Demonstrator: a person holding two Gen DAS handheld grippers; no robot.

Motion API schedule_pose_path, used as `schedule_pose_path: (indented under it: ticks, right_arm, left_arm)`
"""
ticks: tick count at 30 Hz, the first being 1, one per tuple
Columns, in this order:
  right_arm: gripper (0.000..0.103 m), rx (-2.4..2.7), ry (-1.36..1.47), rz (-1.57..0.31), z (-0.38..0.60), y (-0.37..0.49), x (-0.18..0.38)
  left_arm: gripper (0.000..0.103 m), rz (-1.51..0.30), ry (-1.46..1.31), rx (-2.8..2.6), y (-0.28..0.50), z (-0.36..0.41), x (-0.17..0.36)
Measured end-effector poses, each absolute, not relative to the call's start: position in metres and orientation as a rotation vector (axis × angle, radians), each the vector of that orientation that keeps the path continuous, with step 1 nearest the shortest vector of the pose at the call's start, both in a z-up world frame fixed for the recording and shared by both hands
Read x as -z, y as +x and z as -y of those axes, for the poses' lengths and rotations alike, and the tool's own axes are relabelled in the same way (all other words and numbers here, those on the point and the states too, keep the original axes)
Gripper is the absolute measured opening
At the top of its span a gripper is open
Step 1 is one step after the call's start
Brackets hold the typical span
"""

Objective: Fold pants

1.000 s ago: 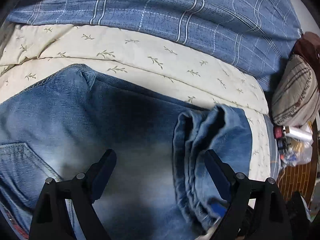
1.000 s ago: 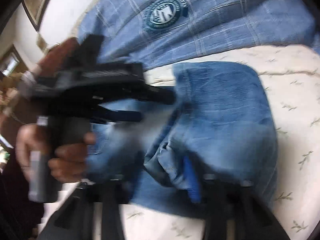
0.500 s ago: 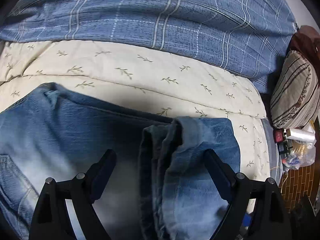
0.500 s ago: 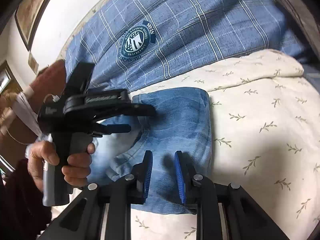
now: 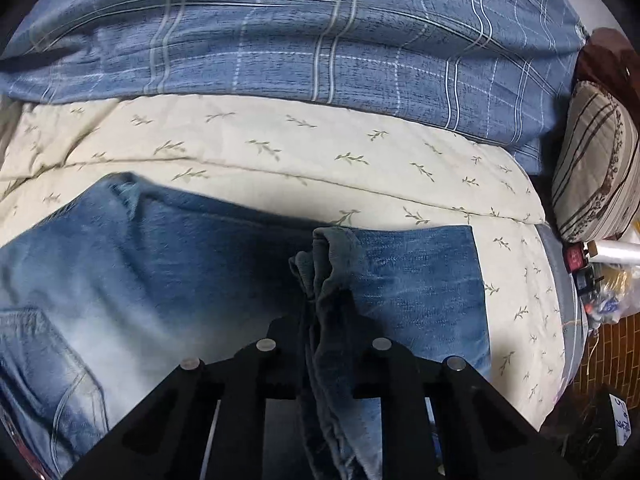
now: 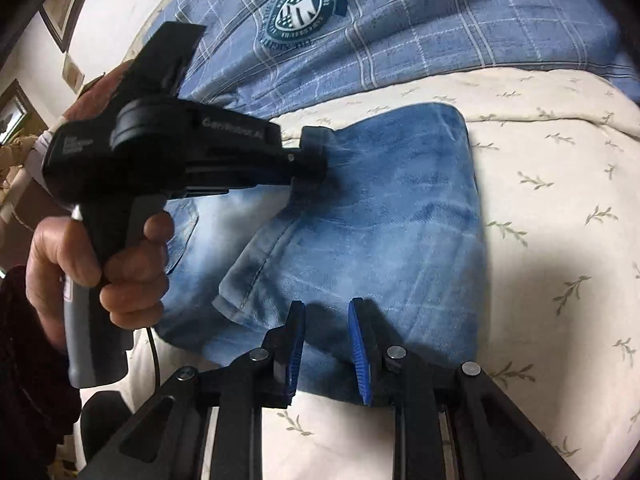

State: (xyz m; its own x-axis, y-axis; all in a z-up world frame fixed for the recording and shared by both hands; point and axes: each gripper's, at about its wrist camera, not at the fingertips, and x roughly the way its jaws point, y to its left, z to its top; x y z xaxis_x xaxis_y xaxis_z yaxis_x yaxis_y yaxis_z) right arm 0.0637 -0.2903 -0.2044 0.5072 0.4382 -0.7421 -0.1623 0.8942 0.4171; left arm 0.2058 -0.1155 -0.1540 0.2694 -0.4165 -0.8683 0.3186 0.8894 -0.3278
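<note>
Left tongs (image 5: 324, 320) clenched on bunched hem edges of jeans (image 5: 420, 280). Right tongs (image 6: 326, 344) narrowly parted over near edge of folded jeans on bed (image 6: 560, 240); whether pads pinch denim, cannot tell. Left hand (image 6: 100, 264) grips handle. Blue plaid quilt (image 6: 440, 28) behind. Risk: one-sided lift drags fold askew; stacked hems slip out, layers splay.

The jeans (image 5: 160, 272) are spread on the leaf-print sheet (image 5: 280, 152), with the plaid duvet (image 5: 320, 48) behind them; a striped cushion (image 5: 596, 168) is seen to the right (beside the bed edge).
</note>
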Motion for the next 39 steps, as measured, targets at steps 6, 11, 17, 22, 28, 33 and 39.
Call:
schedule_pose_path:
  ticks: [6,11,17,22,28,33,39]
  right_arm:
    - [0.024,-0.365,0.316,-0.937,0.29,0.054,0.197]
    - [0.024,-0.366,0.305,-0.85,0.277,0.048,0.182]
    - [0.024,-0.356,0.237,-0.878,0.245,0.058,0.188]
    - [0.025,-0.377,0.228,-0.903,0.239,0.058,0.196]
    - [0.025,-0.404,0.261,-0.919,0.241,0.061,0.194]
    - [0.025,-0.42,0.294,-0.934,0.247,0.066,0.196]
    - [0.025,-0.448,0.338,-0.932,0.257,0.066,0.192]
  left_arm:
    - [0.026,-1.238,-0.163,0.483,0.208,0.1,0.165]
    - [0.031,-1.231,-0.227,0.471,0.206,0.083,0.154]
    - [0.031,-1.177,-0.25,0.474,0.21,0.073,0.135]
    - [0.032,-1.149,-0.21,0.443,0.218,0.1,0.135]
    - [0.04,-1.188,-0.125,0.367,0.233,0.123,0.161]
    - [0.041,-1.099,0.016,0.373,0.223,0.137,0.165]
    - [0.042,-1.109,-0.092,0.388,0.222,0.118,0.153]
